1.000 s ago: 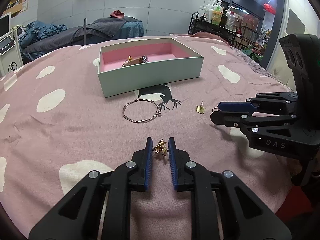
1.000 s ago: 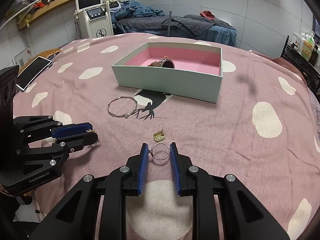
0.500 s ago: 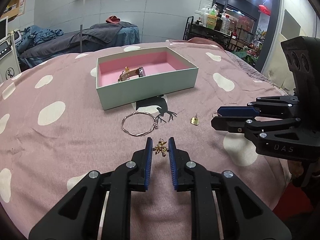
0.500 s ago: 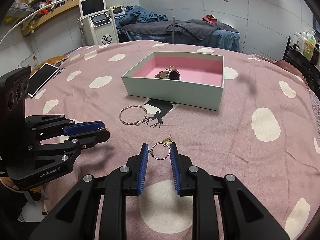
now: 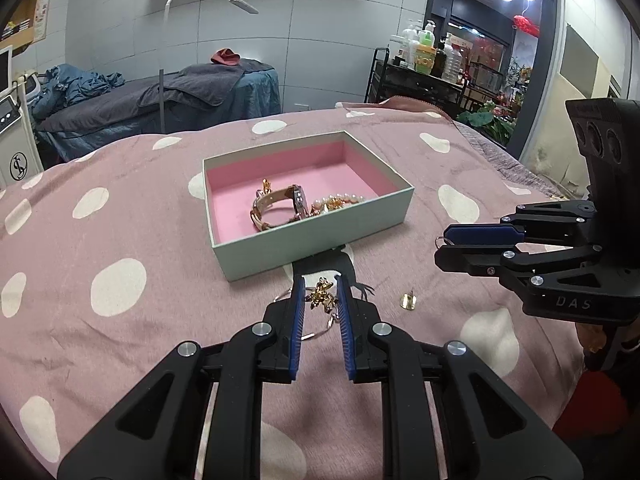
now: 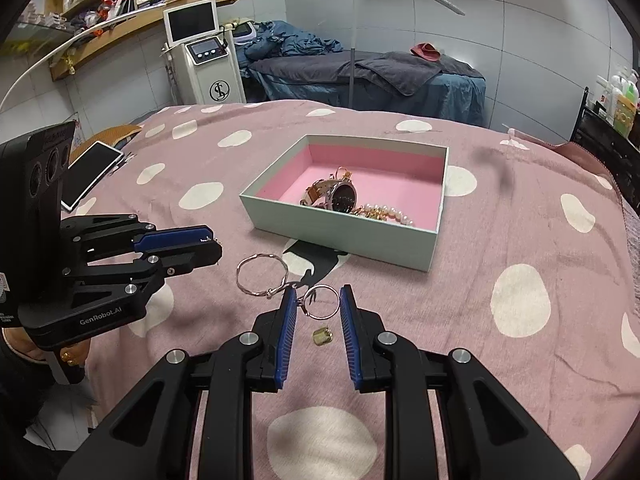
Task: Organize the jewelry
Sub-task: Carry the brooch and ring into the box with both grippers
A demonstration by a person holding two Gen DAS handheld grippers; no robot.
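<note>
Gold charm (image 5: 322,298) in left claw (image 5: 320,300), thin ring (image 6: 322,301) in right claw (image 6: 318,304): both narrow, pinching. Featherweight, slippery, snag-prone; pinch across the metal, release low inside the box (image 5: 320,236).

Gold charm (image 5: 322,298), ring (image 6: 322,301) clamped, watch (image 6: 335,196) boxed

Two tools, left (image 5: 320,300) and right (image 6: 318,304). One open box (image 6: 340,236). One watch (image 6: 338,196), one pearl bracelet (image 6: 384,213), one wire bangle (image 6: 262,274), one silver ring (image 6: 323,301), one gold charm (image 5: 322,298), one gold tag (image 6: 322,336).
</note>
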